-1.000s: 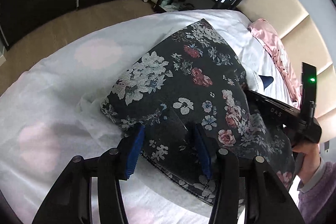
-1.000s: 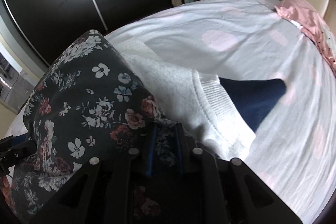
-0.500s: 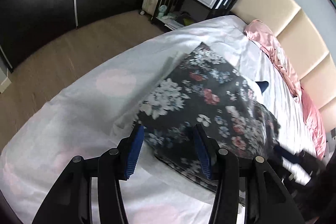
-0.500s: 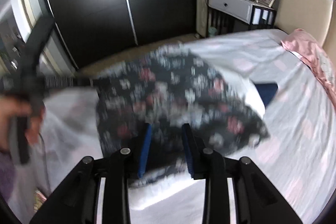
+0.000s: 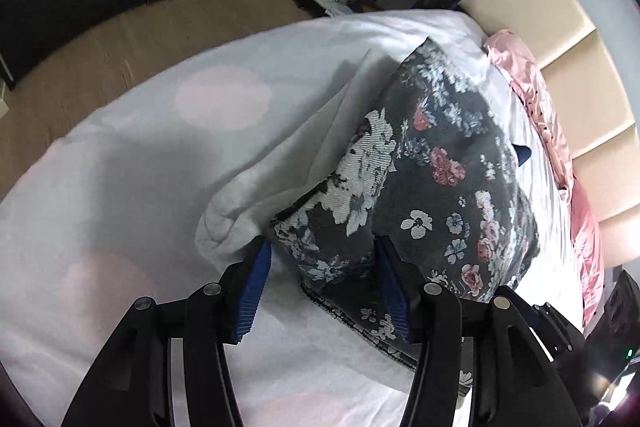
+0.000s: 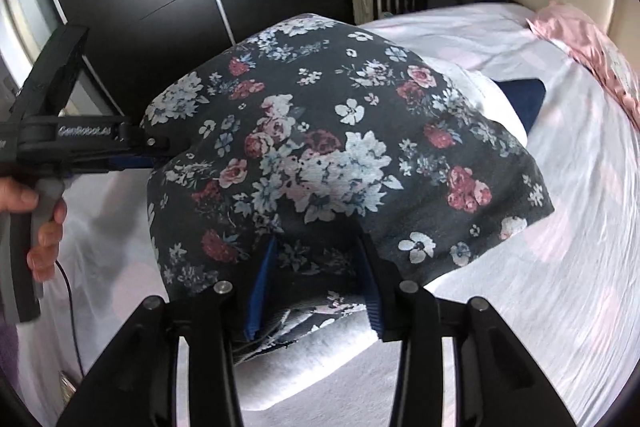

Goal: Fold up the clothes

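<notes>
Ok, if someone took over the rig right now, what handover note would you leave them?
Left hand-held gripper: open, straddling the near corner of the floral garment.
Right hand-held gripper: open, fabric lying between its fingers, not pinched.
The floral garment lies folded on the bed, on top of a white garment; a navy piece peeks out beyond.
Done: floral piece folded over.
Left: likely tidy its edges, then fold the rest.

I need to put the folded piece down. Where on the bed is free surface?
Bare sheet lies left of the white garment, toward the floor-side edge. More bare sheet lies right of the floral garment, before the pink fabric. The middle is crowded: floral, white and navy cloth overlap.
</notes>
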A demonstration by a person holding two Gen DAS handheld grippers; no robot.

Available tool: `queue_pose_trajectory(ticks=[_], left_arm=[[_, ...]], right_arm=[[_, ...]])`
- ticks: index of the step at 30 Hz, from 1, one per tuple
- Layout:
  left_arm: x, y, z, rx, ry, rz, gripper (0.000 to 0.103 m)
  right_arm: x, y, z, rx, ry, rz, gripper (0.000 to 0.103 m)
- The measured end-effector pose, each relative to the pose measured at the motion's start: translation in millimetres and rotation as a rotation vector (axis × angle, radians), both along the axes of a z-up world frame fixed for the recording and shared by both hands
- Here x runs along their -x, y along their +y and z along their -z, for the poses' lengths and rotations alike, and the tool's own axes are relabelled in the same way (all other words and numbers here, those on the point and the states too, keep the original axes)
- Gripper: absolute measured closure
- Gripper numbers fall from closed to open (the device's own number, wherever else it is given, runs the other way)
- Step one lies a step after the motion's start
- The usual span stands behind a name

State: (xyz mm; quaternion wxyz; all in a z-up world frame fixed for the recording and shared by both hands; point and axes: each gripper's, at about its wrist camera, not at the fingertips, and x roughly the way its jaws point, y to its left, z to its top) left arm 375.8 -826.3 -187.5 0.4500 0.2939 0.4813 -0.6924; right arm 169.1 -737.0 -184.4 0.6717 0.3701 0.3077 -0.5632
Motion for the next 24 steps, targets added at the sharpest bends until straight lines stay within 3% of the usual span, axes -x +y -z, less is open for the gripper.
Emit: queue_pose_trajectory(ticks=[8,10,12,15,24], left_arm=[[-0.7,68.6,-72.0,0.182,-0.058,0.121,0.047],[1.6,88.9,-89.8,0.216,-0.055,0.148,0.038],[3.3,108.6,-107.7,0.251,-0.063,0.156,0.032],[4.9,137.1,-134.8,0.297,-0.06,0.178,0.024],[-0.1,217.4,-184.8,0.43,-0.124,0.102,0.022]], right_arm=[[18.1,44.4,-48.7,0.008,-0.068,0.108,0.063],[19.1,59.0,-64.0,0.008,-0.068,0.129,0.056],[11.9,68.8,-82.0,0.016,-0.06,0.143,0.042],[6.1,98.6,-109.9,0.043,-0.051,0.17,0.039],[-3.6,181.1,-162.8,0.146,-0.087,0.259,0.039]])
